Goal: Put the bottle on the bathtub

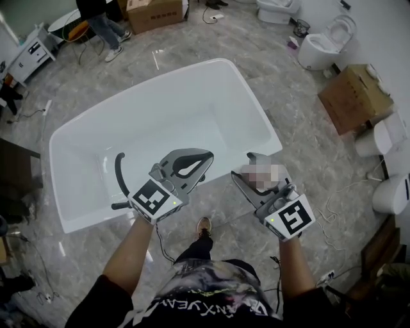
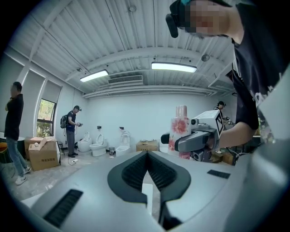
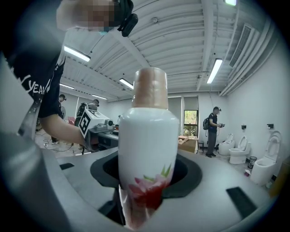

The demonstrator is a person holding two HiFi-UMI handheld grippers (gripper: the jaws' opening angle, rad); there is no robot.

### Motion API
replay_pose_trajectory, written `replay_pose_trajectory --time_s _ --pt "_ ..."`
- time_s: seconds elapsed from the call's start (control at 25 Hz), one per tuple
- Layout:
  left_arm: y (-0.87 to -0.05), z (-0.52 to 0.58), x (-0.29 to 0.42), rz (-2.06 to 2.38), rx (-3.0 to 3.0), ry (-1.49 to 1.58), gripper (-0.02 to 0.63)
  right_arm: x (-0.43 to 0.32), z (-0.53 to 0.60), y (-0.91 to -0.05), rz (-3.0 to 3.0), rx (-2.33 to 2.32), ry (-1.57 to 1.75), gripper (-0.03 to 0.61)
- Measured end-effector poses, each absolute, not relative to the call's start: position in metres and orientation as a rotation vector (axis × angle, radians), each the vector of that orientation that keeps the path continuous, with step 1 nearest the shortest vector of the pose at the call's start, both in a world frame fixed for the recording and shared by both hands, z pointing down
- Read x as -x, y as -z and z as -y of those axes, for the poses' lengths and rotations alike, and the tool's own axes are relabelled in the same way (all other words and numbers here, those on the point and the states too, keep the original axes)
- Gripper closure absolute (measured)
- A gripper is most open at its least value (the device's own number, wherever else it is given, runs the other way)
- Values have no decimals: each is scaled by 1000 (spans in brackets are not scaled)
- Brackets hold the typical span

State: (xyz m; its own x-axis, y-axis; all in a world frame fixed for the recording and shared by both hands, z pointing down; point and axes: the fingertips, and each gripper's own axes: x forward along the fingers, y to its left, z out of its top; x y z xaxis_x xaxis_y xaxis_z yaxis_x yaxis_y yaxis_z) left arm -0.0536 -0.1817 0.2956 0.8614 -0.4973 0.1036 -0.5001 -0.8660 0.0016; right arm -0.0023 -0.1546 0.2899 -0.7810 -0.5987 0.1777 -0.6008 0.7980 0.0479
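A white bottle (image 3: 148, 149) with a red flower print and a pinkish cap stands upright between the jaws of my right gripper (image 3: 148, 171), which is shut on its body. The left gripper view shows the same bottle (image 2: 180, 131) in the right gripper (image 2: 195, 140). My left gripper (image 2: 147, 155) is shut with nothing in it. In the head view the white bathtub (image 1: 160, 83) lies ahead. The left gripper (image 1: 205, 157) hangs over its near rim, and the right gripper (image 1: 252, 170) is just off its near right corner.
Toilets (image 1: 323, 45) stand at the back right, and more white fixtures (image 1: 392, 192) line the right wall. A cardboard box (image 1: 355, 96) sits to the tub's right and another box (image 1: 154, 13) behind it. A person (image 1: 102, 25) stands at the back left. Cables lie on the floor.
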Motion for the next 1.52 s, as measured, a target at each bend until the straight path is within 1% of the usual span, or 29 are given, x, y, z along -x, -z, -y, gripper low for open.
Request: replay_pose_trajectory --time_s 0.32,0.68,1.12,1.32,1.52 --pt "-307 220 64 819 -2993 -172 603 14 198 -296 2798 -965 -6 364" --pt "-320 235 66 842 -2984 -164 603 23 212 -312 2802 -916 -27 364" --pt "-330 253 45 923 -2942 -168 603 5 229 -314 2824 -882 -47 364" --pt "-331 261 35 972 -2932 -143 603 -1 240 -314 2871 -892 -7 364" --pt "-342 265 27 1014 -2919 -136 603 -3 245 -328 2902 -856 -7 364"
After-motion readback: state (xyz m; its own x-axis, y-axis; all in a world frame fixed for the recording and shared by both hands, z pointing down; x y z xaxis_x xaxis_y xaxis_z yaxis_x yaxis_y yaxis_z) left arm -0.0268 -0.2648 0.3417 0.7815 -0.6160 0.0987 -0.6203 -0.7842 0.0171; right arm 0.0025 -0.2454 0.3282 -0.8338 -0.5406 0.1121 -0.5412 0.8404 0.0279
